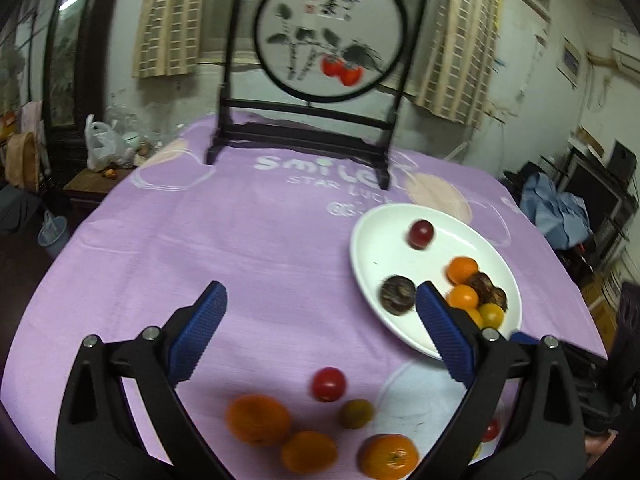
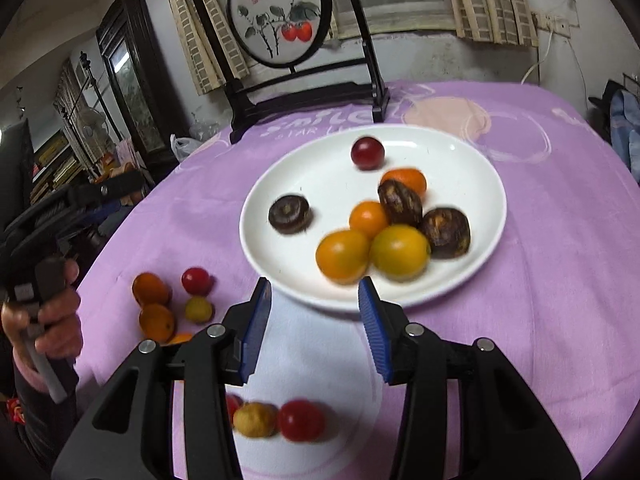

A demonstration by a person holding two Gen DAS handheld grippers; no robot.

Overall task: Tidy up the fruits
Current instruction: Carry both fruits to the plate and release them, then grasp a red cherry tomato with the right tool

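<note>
A white plate on the purple cloth holds a dark red fruit, three dark brown fruits, one lying apart, and several orange and yellow fruits. My right gripper hovers at the plate's near rim, open, with nothing between its fingers. A yellow fruit and a red one lie below it. My left gripper stands wide open and empty over bare cloth left of the plate. Below it lie a red tomato, an olive fruit and three oranges.
A round painted screen on a black stand rises at the table's far side. A person's hand grips the left gripper's handle at the left table edge. Furniture and a plastic bag crowd the room beyond.
</note>
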